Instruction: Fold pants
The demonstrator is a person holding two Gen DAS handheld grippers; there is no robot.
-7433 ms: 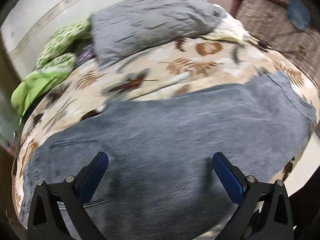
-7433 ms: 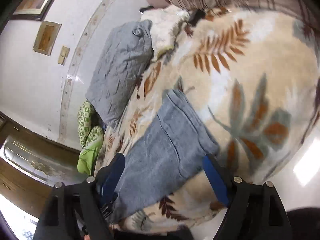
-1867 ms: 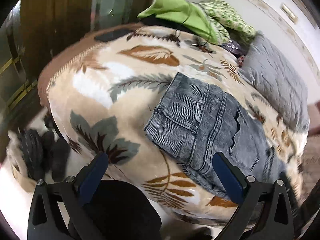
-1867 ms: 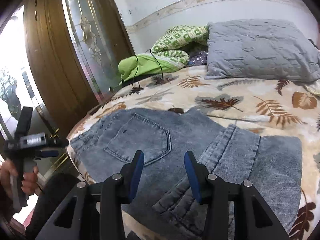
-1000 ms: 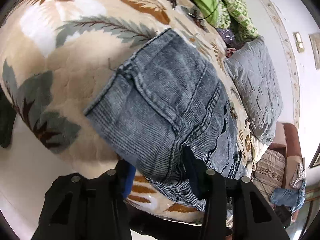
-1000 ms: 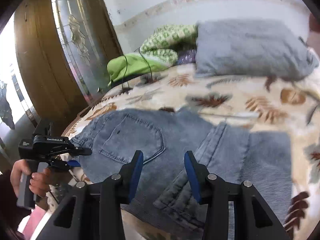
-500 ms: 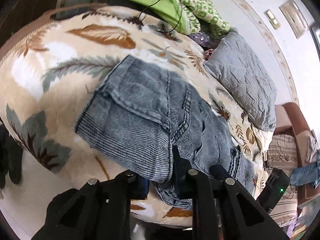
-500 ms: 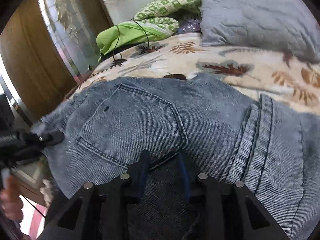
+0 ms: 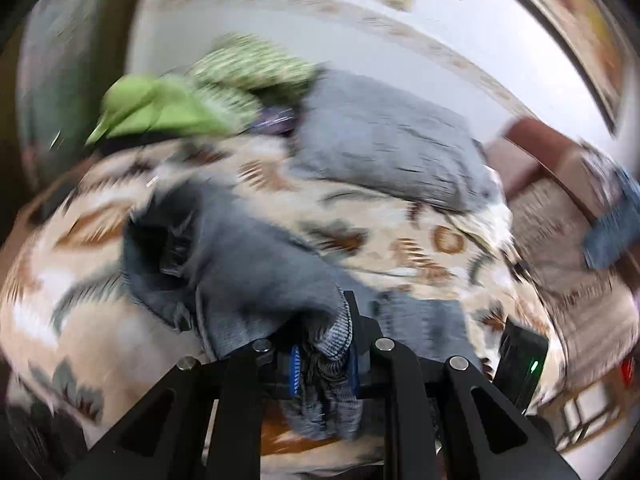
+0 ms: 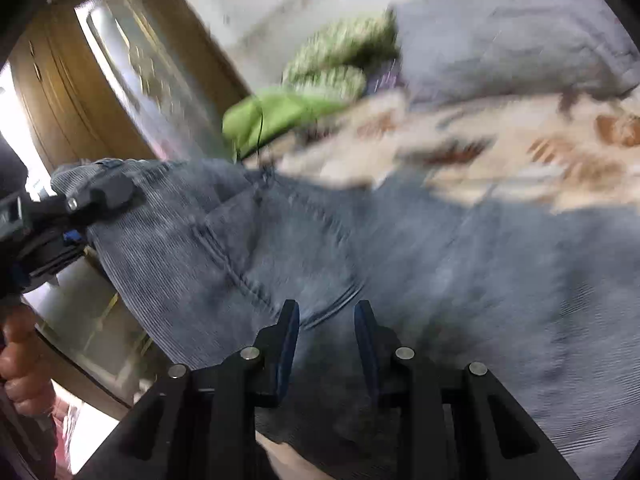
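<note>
The grey-blue jeans (image 9: pixel 248 264) lie on the leaf-print blanket (image 9: pixel 400 224) of a bed. My left gripper (image 9: pixel 322 354) is shut on the waist edge of the jeans and lifts it, with bunched denim between the blue pads. In the right wrist view the jeans (image 10: pixel 400 272) fill the foreground, and the left gripper (image 10: pixel 80 204) shows at the far left holding the raised edge. My right gripper (image 10: pixel 326 328) has its jaws narrowly apart over the denim near the back pocket seam; whether it pinches cloth is unclear. Both views are motion-blurred.
A grey quilted pillow (image 9: pixel 380 148) and green bedding (image 9: pixel 160 112) lie at the head of the bed. A wooden door with glass (image 10: pixel 120 72) stands to the left. A sofa with another pair of jeans (image 9: pixel 616 220) is at the right.
My left gripper has closed on the jeans' waist edge and lifted it off the blanket. My right gripper has pressed in close over the denim.
</note>
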